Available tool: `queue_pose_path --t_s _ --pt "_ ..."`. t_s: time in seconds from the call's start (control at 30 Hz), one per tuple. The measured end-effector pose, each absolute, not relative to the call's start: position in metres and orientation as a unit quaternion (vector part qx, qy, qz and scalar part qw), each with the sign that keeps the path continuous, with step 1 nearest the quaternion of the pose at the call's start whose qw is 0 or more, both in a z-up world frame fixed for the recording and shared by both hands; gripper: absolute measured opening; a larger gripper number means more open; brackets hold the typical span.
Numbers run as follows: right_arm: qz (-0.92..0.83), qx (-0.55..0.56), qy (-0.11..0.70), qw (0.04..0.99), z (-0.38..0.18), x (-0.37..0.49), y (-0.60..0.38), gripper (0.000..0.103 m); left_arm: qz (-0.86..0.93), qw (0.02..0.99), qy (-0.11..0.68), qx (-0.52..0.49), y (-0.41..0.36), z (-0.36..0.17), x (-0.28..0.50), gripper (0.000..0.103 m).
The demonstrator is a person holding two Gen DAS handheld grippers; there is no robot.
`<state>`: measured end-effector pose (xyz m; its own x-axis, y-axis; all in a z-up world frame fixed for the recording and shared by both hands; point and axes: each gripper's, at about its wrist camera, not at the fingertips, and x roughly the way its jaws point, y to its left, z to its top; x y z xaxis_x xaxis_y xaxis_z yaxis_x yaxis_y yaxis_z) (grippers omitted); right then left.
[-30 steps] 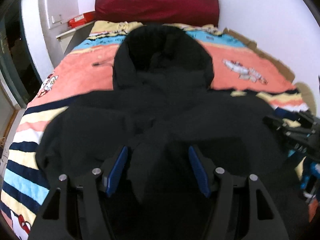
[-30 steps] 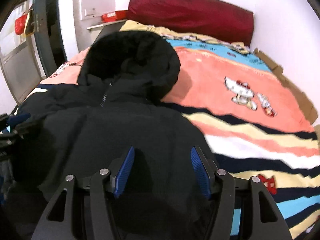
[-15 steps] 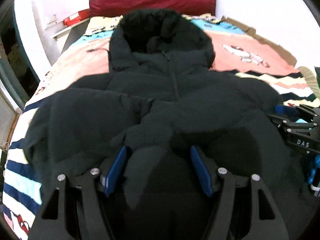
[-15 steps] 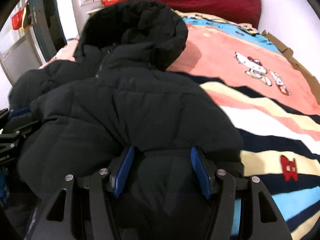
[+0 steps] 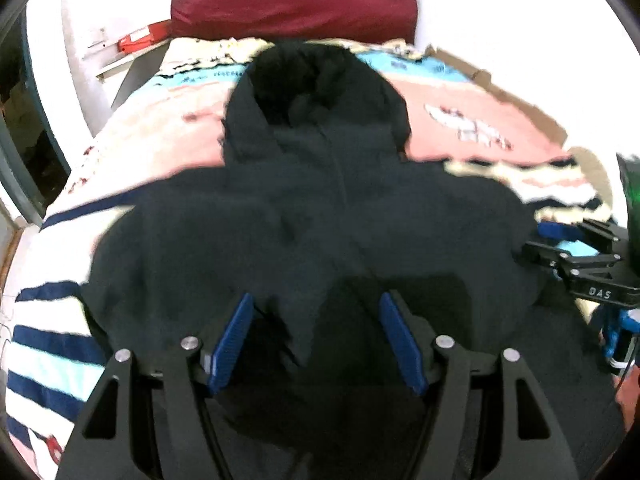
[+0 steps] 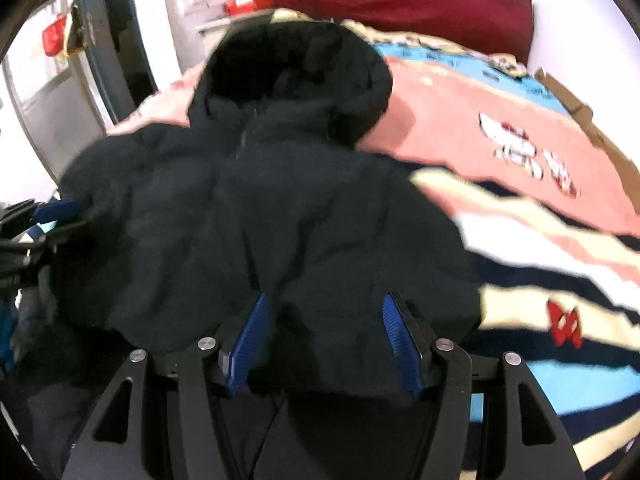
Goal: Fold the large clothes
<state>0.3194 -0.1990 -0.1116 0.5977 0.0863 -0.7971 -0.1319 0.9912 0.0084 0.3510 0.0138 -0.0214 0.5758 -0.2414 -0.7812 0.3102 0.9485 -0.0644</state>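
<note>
Black hooded puffer jacket (image 5: 320, 208) on striped bed blanket (image 6: 560, 240) — left gripper (image 5: 316, 340) and right gripper (image 6: 324, 340) each clenched on bunched jacket fabric.

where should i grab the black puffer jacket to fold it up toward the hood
Judging by its pose, grip the black puffer jacket along its near bottom hem, coming from the foot of the bed. It lies face up with the hood toward the red headboard, so the hem is the closest free edge. The left gripper and right gripper already straddle bunched fabric there, spread apart.
</note>
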Motion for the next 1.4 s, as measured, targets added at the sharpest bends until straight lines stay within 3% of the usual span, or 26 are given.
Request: queue_pose_path --t_s 0.1,0.2,0.4,0.6,0.83,0.9,0.93,0.97,1.0,1.03,1.13,1.4 --pt "0.055 -0.019 0.419 0.906 -0.081 0.337 -0.213 0.063 -0.144 0.894 0.424 0.033 0.031 0.004 0.386 0.065" --pt "0.046 -0.036 0.403 0.913 -0.058 0.373 -0.221 0.077 -0.140 0.902 0.406 0.038 0.039 0.028 0.436 0.065" --pt "0.050 -0.039 0.390 0.919 -0.043 0.484 -0.236 0.083 -0.153 0.894 0.419 0.036 0.029 0.030 0.551 0.065" --pt "0.039 -0.022 0.399 0.916 -0.072 0.594 -0.242 0.088 -0.165 0.886 0.434 0.000 0.006 -0.006 0.644 0.065" --pt "0.034 -0.011 0.402 0.915 -0.122 0.663 -0.231 0.089 -0.166 0.886 0.433 0.022 -0.017 -0.045 0.682 0.065" --pt "0.038 0.003 0.402 0.915 -0.130 0.672 -0.229 0.089 -0.160 0.887 0.432 0.016 -0.017 -0.051 0.688 0.060" --pt "0.044 0.007 0.404 0.914 -0.135 0.676 -0.226 0.081 -0.160 0.889 0.430 0.010 -0.017 -0.053 0.689 0.053" --pt "0.046 0.007 0.407 0.912 -0.138 0.679 -0.224 0.053 -0.159 0.888 0.430 0.007 -0.016 -0.055 0.690 0.032" --pt "0.053 0.010 0.413 0.909 -0.141 0.681 -0.221 0.036 -0.160 0.887 0.434 0.003 -0.015 -0.057 0.691 0.019" --pt "0.058 0.012 0.415 0.908 -0.141 0.681 -0.219 0.019 -0.160 0.886 0.436 -0.007 -0.012 -0.058 0.691 0.017" --pt "0.079 0.017 0.404 0.911 -0.131 0.666 -0.216 0.010 -0.161 0.889 0.428 -0.022 -0.004 -0.049 0.676 0.011" --pt "0.131 0.022 0.364 0.922 -0.061 0.559 -0.205 0.009 -0.177 0.896 0.405 -0.036 0.024 0.004 0.574 0.009"
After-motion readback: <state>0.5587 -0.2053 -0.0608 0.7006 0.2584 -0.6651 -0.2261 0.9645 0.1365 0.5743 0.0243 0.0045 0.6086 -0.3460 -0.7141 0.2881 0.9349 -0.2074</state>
